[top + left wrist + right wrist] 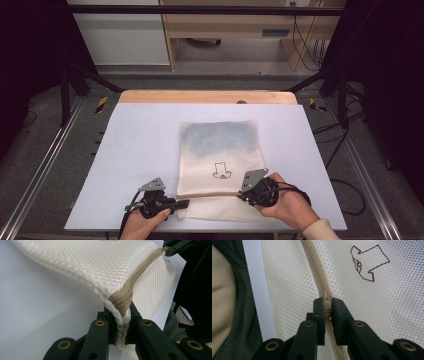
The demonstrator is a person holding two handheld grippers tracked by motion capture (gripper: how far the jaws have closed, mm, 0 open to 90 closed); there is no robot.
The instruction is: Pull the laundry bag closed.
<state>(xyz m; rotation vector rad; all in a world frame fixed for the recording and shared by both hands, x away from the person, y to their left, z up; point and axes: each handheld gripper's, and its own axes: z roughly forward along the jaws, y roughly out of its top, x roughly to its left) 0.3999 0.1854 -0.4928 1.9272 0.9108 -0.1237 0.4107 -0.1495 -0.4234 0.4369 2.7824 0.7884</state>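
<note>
Two clamped grippers, left (120, 340) on the bag (220, 150) corner near the table (140, 140) front edge, right (327, 315) on the zip pull (326, 295): hold corner taut, draw pull straight along zip (140, 267), keeping mesh clear.

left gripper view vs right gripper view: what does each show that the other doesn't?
Left gripper view alone: the left gripper clamped on the corner of the mesh bag at the zipper's end, the fabric lifted off the white table.

Right gripper view alone: the right gripper shut on the zipper pull, the brown embroidered outline, and a sleeve.

Both: the bag, its tan zipper, the table.
</note>
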